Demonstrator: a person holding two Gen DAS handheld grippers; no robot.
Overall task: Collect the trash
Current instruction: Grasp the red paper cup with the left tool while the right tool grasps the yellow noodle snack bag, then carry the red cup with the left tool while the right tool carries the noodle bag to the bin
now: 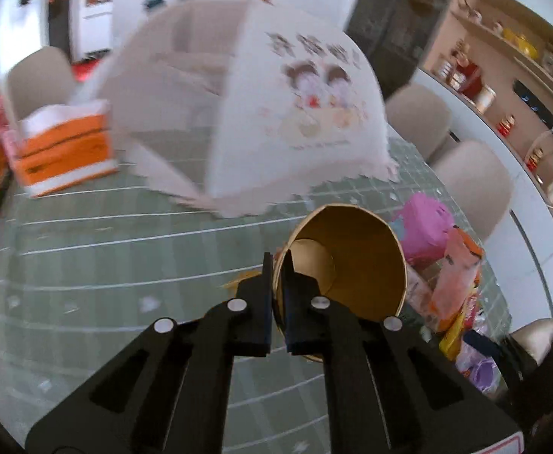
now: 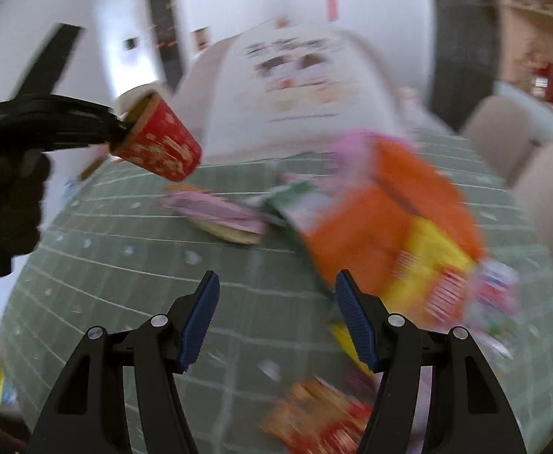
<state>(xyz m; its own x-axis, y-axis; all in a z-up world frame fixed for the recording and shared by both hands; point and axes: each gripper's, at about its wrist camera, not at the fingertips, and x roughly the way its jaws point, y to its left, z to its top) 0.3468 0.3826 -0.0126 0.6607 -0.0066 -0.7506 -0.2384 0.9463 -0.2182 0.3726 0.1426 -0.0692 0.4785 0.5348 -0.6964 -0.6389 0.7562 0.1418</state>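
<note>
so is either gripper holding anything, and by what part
The left gripper pinches the red paper cup by its rim wall. The right gripper is open, holding nothing.

Under my jaws spreads a table [image 1: 87, 249] in a grey-green cloth ruled with white lines. At twelve o'clock on it sits a white mesh food cover [image 1: 261, 113]. At ten o'clock stands an orange-and-white box [image 1: 64, 151]. At three o'clock lies a heap of wrappers [image 1: 454, 287], pink, orange and yellow, blurred.
</note>
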